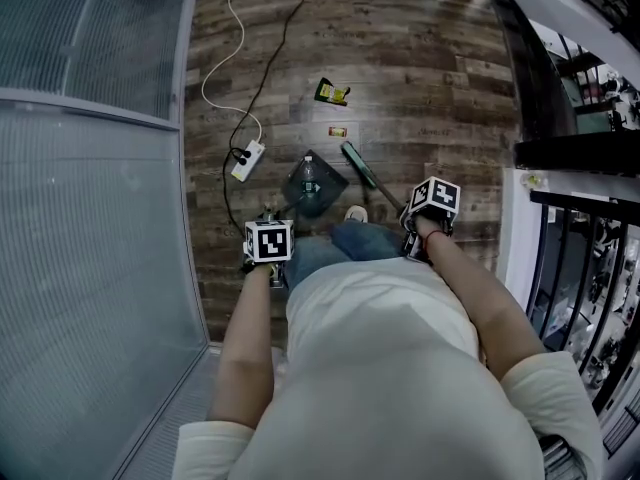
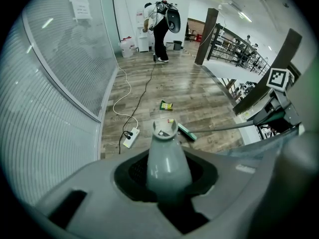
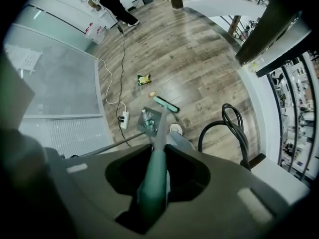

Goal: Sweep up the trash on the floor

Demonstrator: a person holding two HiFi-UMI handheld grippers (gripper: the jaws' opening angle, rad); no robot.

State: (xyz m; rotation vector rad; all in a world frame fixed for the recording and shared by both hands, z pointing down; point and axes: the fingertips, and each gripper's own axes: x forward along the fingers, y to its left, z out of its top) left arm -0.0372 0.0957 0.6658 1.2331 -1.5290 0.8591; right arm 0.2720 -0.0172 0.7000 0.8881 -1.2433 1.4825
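Note:
A yellow-green wrapper point(image 1: 332, 92) and a small red-and-yellow scrap point(image 1: 338, 131) lie on the wood floor ahead of me. The grey dustpan point(image 1: 312, 183) stands on the floor with a plastic bottle in it. Its long grey handle point(image 2: 167, 158) runs up into my left gripper point(image 1: 268, 230), which is shut on it. The broom head point(image 1: 358, 163) rests just right of the dustpan, near the scrap. My right gripper point(image 1: 425, 213) is shut on the broom's green handle point(image 3: 152, 183). In the right gripper view the broom head point(image 3: 166, 104) sits between the scrap point(image 3: 152, 94) and the dustpan point(image 3: 149, 119).
A white power strip point(image 1: 247, 160) with white and black cables lies left of the dustpan, beside a glass wall point(image 1: 90, 168). A black hose loop point(image 3: 234, 128) lies to my right near a railing point(image 1: 580, 268). My shoe point(image 1: 356, 213) is behind the dustpan. A person point(image 2: 159, 19) stands far off.

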